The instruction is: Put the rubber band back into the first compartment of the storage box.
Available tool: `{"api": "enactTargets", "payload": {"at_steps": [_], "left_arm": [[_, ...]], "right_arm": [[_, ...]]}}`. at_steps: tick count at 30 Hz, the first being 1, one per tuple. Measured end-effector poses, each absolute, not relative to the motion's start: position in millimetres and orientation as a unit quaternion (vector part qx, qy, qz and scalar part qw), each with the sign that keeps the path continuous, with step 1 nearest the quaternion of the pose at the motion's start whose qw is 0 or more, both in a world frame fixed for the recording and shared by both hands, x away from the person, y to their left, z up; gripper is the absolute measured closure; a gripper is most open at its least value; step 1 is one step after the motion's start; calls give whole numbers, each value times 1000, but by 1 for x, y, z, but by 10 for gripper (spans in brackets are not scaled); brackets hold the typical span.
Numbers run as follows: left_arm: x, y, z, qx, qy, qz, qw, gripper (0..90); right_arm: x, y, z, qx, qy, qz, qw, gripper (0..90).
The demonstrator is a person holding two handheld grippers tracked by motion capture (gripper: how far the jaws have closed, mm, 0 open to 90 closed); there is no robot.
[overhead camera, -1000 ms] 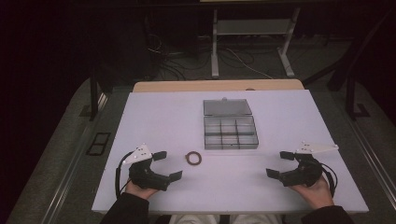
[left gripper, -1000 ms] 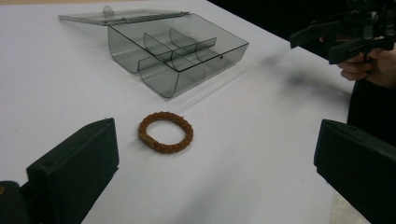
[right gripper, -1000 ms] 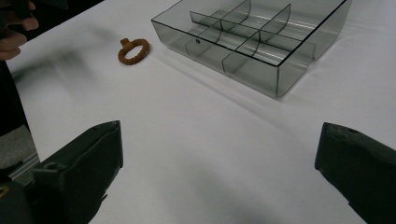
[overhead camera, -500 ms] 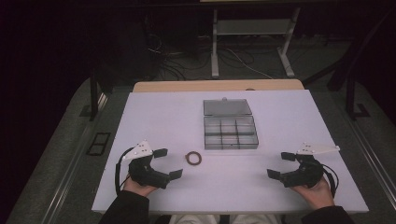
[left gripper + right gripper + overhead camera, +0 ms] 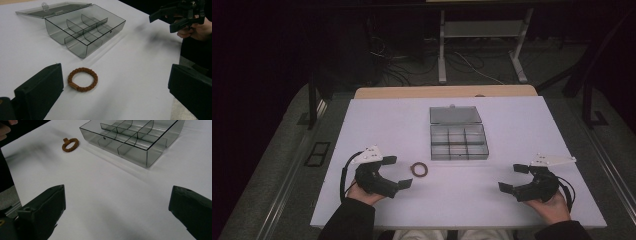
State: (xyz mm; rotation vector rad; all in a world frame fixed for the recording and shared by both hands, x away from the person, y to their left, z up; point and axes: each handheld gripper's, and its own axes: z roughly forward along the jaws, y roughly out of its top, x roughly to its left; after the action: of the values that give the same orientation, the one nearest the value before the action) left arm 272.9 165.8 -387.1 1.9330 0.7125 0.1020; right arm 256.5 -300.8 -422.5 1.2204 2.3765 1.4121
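Left gripper view alone shows the brown ring's (image 5: 82, 79) braid between its wide-open left tool (image 5: 112, 87).

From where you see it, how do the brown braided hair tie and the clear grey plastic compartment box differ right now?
The brown braided hair tie is a small, opaque ring; the clear grey plastic compartment box is far larger, see-through and split by dividers. The tie lies flat close to the left gripper, with its jaws open toward it; the box sits farther back, lid folded open, compartments empty. Both rest on the white table, untouched by the right gripper.
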Motion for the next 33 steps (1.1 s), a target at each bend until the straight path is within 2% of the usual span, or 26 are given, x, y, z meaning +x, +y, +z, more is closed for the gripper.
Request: {"api": "enactTargets", "payload": {"at_steps": [33], "left_arm": [[298,124,-386,867,247,16,432,0]], "right_arm": [[256,-299,-423,397,790,463,67,2]]}}
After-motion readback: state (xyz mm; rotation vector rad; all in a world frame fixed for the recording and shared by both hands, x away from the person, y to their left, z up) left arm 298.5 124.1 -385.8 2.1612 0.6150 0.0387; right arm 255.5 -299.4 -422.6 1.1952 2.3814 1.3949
